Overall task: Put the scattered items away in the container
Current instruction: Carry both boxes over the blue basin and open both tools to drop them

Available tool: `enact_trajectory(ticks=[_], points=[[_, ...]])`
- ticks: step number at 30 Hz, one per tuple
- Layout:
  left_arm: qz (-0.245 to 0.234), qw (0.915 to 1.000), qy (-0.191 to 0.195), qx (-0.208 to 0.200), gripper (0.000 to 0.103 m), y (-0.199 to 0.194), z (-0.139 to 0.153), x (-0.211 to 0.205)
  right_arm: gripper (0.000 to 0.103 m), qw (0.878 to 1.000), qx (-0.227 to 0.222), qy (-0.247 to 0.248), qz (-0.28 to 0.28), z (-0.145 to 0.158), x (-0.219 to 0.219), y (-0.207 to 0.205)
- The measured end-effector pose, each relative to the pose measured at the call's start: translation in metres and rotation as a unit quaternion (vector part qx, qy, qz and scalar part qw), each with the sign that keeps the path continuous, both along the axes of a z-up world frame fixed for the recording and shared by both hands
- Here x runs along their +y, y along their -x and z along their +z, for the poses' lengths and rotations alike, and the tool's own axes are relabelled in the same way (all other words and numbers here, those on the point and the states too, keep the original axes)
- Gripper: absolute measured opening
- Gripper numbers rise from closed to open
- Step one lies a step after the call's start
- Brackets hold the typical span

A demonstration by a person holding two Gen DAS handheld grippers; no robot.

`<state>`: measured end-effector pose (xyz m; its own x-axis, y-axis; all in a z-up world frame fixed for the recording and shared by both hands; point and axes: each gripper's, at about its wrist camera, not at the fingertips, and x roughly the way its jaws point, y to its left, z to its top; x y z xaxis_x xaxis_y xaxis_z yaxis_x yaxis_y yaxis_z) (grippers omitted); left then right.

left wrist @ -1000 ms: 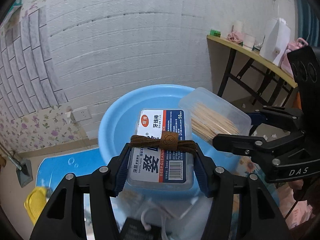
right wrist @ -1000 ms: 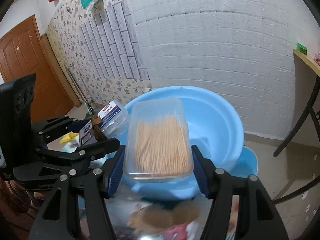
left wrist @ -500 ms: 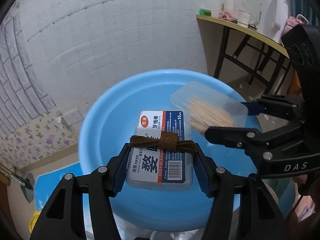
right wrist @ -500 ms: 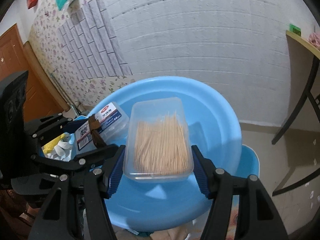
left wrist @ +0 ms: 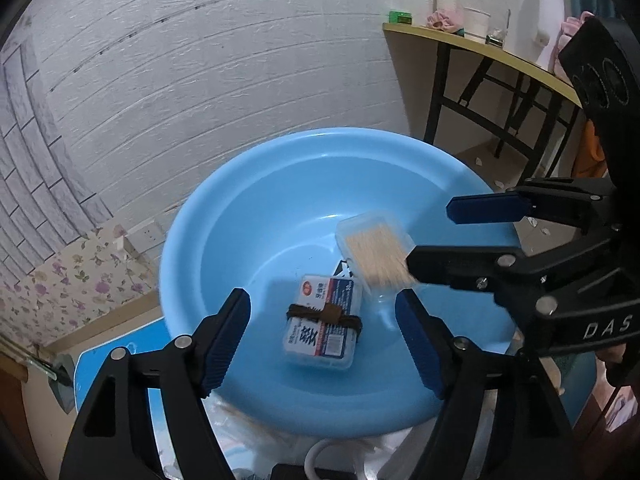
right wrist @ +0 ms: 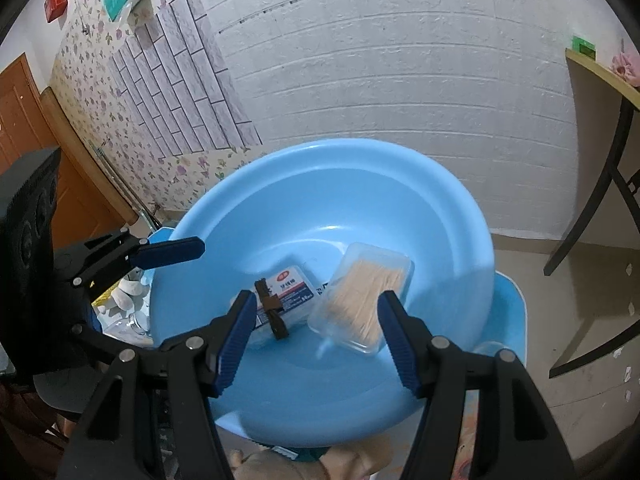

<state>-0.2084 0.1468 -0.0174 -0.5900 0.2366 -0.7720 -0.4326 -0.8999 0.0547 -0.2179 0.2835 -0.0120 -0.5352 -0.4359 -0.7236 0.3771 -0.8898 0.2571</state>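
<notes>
A round blue basin (left wrist: 224, 216) (right wrist: 460, 216) fills both views. Inside it lies a clear floss-pick box (left wrist: 322, 330) (right wrist: 290, 288) with a blue and white label and a brown hair tie (left wrist: 324, 314) (right wrist: 272, 312) around it. Beside it, to the right, lies a clear toothpick box (left wrist: 374, 256) (right wrist: 362, 296), blurred. My left gripper (left wrist: 322, 340) is open and empty above the floss box. My right gripper (right wrist: 316, 330) is open and empty above the basin, and shows at the right of the left wrist view (left wrist: 448, 236).
The basin stands on a blue stool (left wrist: 120, 356) (right wrist: 510, 300) against a white brick wall. A yellow-topped table (left wrist: 480, 52) with cups and a white jug stands right. Small white and yellow items (right wrist: 120, 296) lie left of the basin. A wall socket (left wrist: 150, 234) is behind.
Both grippers opened and let go of their boxes. The floss box and the toothpick box dropped into the basin. Both grippers sit higher over the basin.
</notes>
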Motion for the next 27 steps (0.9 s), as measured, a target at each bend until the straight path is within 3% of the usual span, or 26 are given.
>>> enact_trajectory(ticks=[14, 27], points=[[0.086, 0.9962, -0.011, 0.014, 0.088, -0.027, 0.023, -0.053, 0.066, 1.000, 0.002, -0.009, -0.002, 0.015, -0.005, -0.011], [0.100, 0.9937, 0.000, 0.050, 0.090, -0.057, 0.045, -0.071, 0.077, 1.000, 0.018, -0.018, 0.007, 0.031, -0.021, -0.030]])
